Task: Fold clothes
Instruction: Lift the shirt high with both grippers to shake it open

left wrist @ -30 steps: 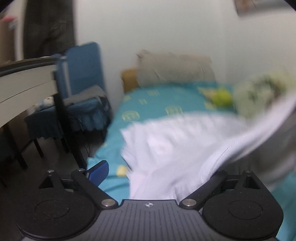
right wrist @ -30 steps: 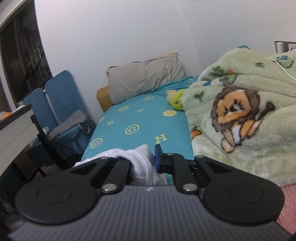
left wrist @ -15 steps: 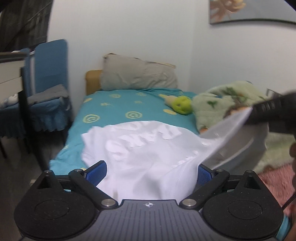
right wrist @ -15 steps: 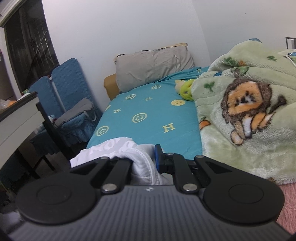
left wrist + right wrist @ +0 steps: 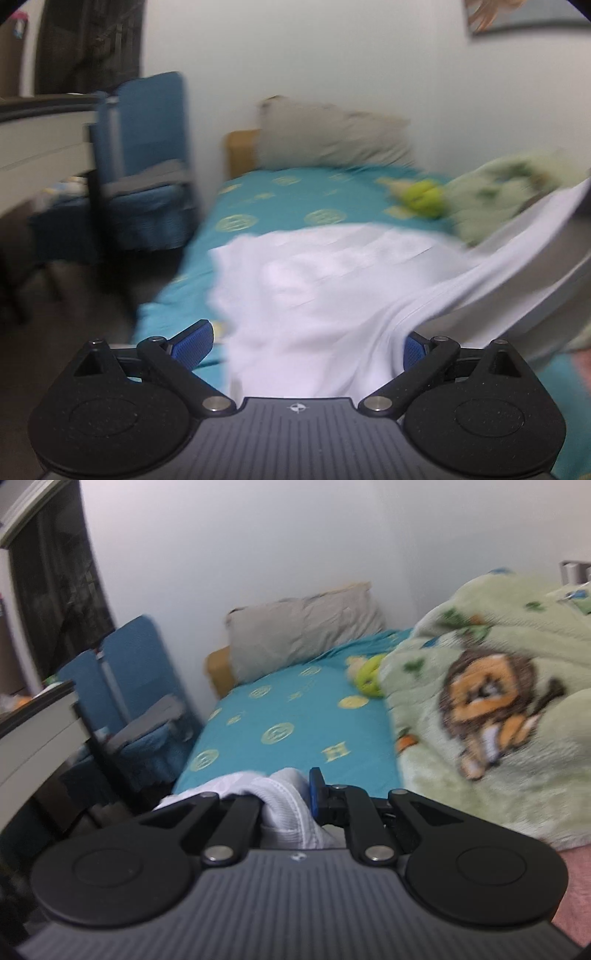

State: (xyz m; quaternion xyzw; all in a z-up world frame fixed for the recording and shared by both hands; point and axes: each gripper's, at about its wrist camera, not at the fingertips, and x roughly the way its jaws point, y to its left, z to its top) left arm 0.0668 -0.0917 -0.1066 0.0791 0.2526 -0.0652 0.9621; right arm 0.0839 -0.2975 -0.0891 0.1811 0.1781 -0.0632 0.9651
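The right gripper (image 5: pixel 286 797) clamps a bunched edge of the white T-shirt (image 5: pixel 332 288) spread over the teal bedsheet (image 5: pixel 280 199); the left gripper (image 5: pixel 306 341), jaws apart, straddles loose cloth and risks dragging it askew

White shirt (image 5: pixel 332 288). Teal sheet (image 5: pixel 295 734) with pale yellow smiley rings and letter H marks. Pale green blanket (image 5: pixel 498 701) with orange and brown lion print. Grey pillow (image 5: pixel 303 631). Yellow-green plush toy (image 5: pixel 369 674). Blue chair (image 5: pixel 147 162). Blue pads (image 5: pixel 194 343) on black jaws.
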